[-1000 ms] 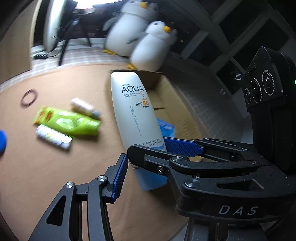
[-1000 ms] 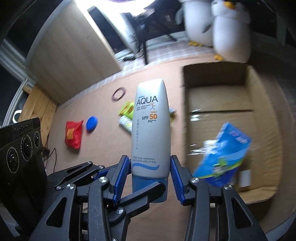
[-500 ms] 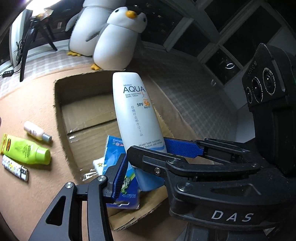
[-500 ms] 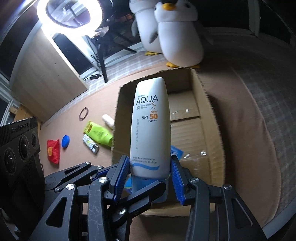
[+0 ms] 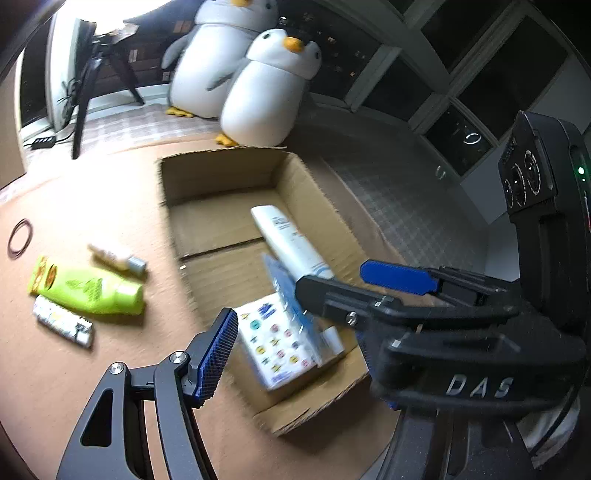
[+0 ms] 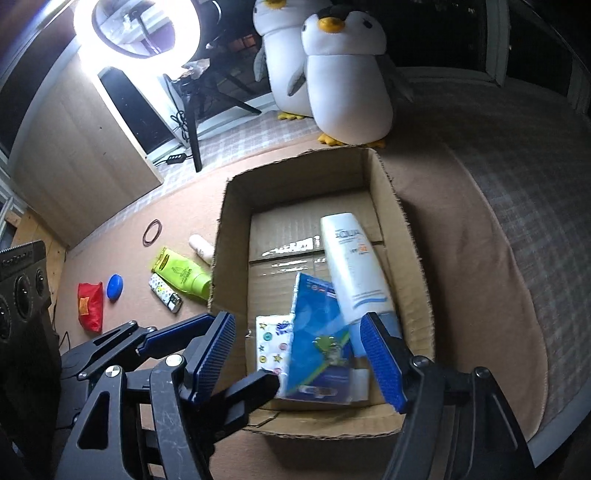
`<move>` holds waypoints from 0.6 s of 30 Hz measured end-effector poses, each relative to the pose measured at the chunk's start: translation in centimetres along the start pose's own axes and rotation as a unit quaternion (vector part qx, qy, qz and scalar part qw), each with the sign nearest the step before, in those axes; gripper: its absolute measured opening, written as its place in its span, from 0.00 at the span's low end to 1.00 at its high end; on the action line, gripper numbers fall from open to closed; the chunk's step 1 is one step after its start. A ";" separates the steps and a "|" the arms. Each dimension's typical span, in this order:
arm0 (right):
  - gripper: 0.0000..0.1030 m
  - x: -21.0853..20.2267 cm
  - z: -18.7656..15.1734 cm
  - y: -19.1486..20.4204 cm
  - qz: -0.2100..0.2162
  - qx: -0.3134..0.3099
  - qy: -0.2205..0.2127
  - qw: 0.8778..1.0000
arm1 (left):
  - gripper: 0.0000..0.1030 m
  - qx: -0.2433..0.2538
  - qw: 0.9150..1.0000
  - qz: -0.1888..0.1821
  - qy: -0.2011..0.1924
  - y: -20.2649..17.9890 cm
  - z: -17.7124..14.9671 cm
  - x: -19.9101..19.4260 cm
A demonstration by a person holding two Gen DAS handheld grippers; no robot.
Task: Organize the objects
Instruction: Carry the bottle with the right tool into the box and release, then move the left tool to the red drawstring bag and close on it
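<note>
A brown mat (image 6: 461, 258) covers the work surface, with two plush penguins (image 6: 347, 77) at its far edge and a lit ring light (image 6: 136, 26) on a tripod beyond.

An open cardboard box (image 6: 413, 236) sits directly ahead of both grippers. The white sunscreen tube (image 6: 354, 266) lies inside it, free of both grippers, cap end toward the jaws, along the box wall just ahead of the right gripper's right-hand finger. It rests partly on a blue packet (image 6: 317, 332), which overlaps a white sticker sheet (image 6: 271, 343) between the right gripper's fingers in that view.

The right gripper (image 6: 299, 354) has just been opening; its jaws stand wide with nothing pressed between the pads. The left gripper (image 5: 306, 310) has also just been opening; its jaws stand wide and hold nothing.

Outside the box, beyond the left-hand finger of each gripper, a green tube (image 5: 88, 291), a small white bottle (image 5: 114, 256) and a patterned lighter (image 5: 62, 321) lie close together on the mat. A dark ring (image 5: 20, 238), a blue disc (image 6: 114, 288) and a red pouch (image 6: 90, 306) lie farther out.
</note>
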State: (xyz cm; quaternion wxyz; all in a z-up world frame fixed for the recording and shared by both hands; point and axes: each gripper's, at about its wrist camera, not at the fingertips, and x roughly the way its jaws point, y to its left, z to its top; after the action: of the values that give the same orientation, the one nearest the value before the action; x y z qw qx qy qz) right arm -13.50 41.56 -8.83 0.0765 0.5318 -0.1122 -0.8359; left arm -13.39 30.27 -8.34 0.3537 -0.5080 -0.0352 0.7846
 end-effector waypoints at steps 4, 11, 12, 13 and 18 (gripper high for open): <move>0.65 -0.1 -0.3 1.3 0.009 0.002 -0.005 1.000 | 0.68 -0.007 1.000 0.011 -0.006 2.0 -1.4 -2.1; 0.65 -0.1 -1.1 4.7 0.020 -0.013 -0.015 1.000 | 0.68 -0.049 0.997 0.047 -0.023 7.8 -4.0 -6.8; 0.65 0.0 -1.3 5.4 0.022 -0.015 -0.016 1.000 | 0.68 -0.060 0.996 0.055 -0.025 9.2 -4.5 -7.7; 0.65 0.1 -1.4 5.9 0.025 -0.018 -0.017 0.999 | 0.68 -0.069 0.995 0.062 -0.028 10.3 -4.9 -8.5; 0.65 0.5 -2.4 9.2 0.035 -0.032 -0.023 0.999 | 0.68 -0.118 0.987 0.099 -0.045 16.3 -6.5 -12.1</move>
State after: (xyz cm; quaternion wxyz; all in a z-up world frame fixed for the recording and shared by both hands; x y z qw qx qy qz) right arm -11.46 32.27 -7.77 0.1200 0.5057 -0.1056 -0.8478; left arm -13.68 8.97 -8.87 0.2102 -0.5113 -0.0930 0.8281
